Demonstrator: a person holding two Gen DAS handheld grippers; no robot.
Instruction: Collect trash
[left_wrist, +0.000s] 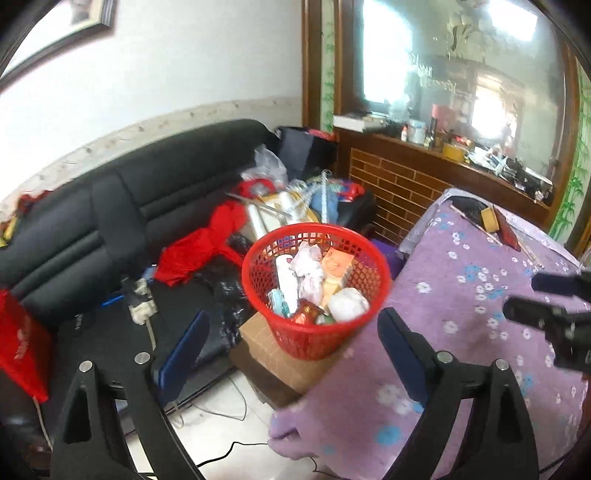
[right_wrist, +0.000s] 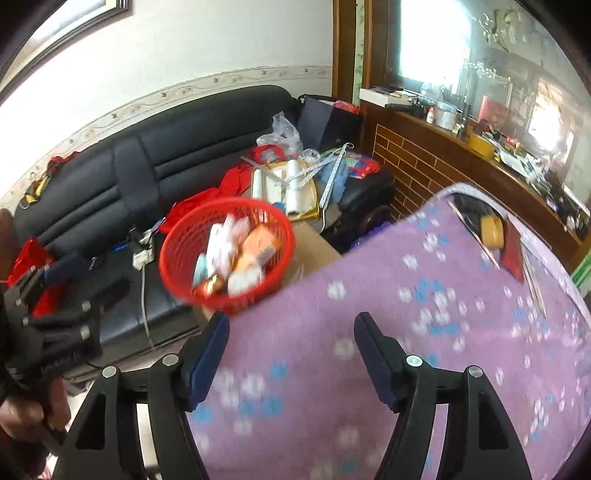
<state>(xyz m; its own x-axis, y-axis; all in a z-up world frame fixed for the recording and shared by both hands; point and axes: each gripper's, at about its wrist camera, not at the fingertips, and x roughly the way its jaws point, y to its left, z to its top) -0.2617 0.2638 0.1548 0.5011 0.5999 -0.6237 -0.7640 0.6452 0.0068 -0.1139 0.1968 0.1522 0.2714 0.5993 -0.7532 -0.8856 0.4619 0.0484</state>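
Your left tool (left_wrist: 291, 345) stood open with nothing between its blue pads. Your right tool (right_wrist: 291, 356) was likewise open and empty over the purple floral-cloth counter (right_wrist: 424, 295). The red plastic mesh basket (left_wrist: 258, 273) of trash sat on a brown cardboard box (left_wrist: 269, 350) at twelve o'clock from the left tool.

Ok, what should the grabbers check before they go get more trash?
1. Left gripper jaws open with nothing between them: ok.
2. Right gripper jaws open with nothing between them: ok.
3. Red basket standing upright on the cardboard box: ok.
4. Room left in the basket: ok, the trash sits below the rim.
5. Trash left on the purple floral cloth: cannot tell; only a tape roll and some sticks lie at its far end.
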